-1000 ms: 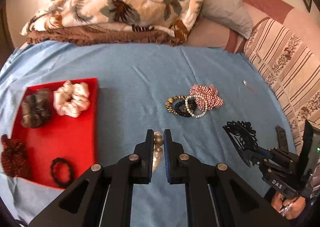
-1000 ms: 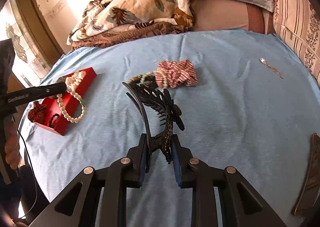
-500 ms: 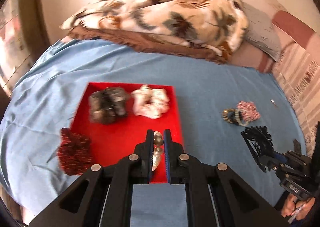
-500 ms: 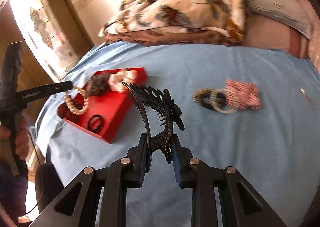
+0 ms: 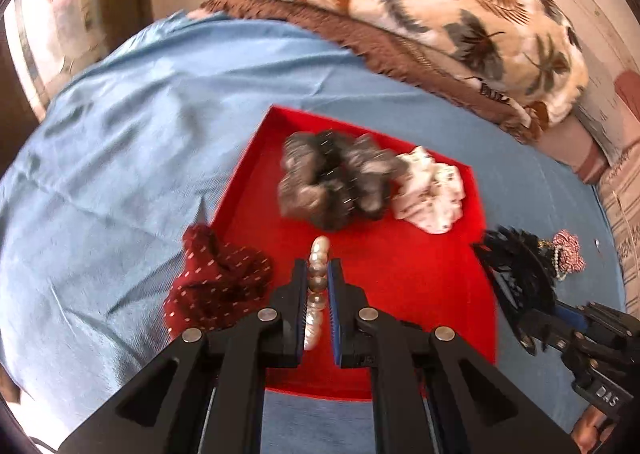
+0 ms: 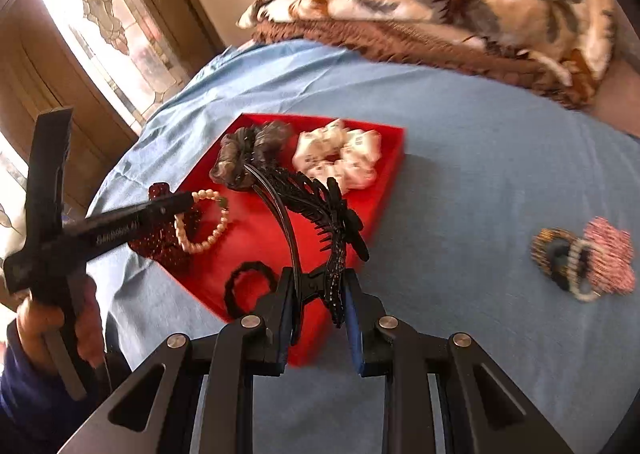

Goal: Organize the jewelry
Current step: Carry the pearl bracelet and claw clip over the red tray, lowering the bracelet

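Pearl bracelet (image 5: 317,286) hangs over the red tray (image 5: 432,286), clamped in the left gripper (image 5: 318,274). Right gripper (image 6: 316,290) grasps the black hair clip (image 6: 316,206) beside it.

Left wrist cam sits close above the red tray (image 5: 256,178), looking forward-down along its fingers (image 5: 299,286) toward the blanket (image 5: 440,14). Right wrist cam views the same tray (image 6: 384,190) from its right, slightly farther; both share tray, bed, blanket.
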Tool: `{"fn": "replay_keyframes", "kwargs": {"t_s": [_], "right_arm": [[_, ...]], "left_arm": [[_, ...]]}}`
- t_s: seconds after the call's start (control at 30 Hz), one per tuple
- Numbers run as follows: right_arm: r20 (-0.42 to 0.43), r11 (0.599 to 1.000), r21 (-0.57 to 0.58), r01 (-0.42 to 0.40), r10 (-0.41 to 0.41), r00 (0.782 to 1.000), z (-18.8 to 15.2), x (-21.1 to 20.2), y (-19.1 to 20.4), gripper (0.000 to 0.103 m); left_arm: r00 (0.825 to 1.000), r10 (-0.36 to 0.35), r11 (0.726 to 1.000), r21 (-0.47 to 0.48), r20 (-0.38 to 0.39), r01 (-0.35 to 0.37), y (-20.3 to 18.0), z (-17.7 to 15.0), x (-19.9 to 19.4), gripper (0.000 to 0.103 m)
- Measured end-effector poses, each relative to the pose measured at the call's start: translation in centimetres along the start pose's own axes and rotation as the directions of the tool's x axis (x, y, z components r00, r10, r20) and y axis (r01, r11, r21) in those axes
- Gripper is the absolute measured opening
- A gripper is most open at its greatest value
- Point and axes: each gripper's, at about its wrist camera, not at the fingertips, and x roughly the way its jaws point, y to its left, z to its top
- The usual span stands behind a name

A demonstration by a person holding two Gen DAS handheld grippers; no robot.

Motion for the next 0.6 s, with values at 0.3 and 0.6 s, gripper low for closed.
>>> {"fn": "replay_keyframes", "kwargs": {"t_s": [0.3,0.6], "right_arm": [[-0.11,0.992,-0.128,-0.022,0.007,0.994,3.1,7.7,4.6,0.025],[-0.123,0.988,-0.153,-0.031,0.012,0.992,5.4,11.3,6.6,0.025]], "left_arm": [[1.0,-0.008,0.995,-0.104,-0.012,0.007,3.5,-1.6,1.1,0.009],[0.997,-0.043,0.99,-0.129,0.06,0.051,4.0,-2.0,-1.5,0.009]]}}
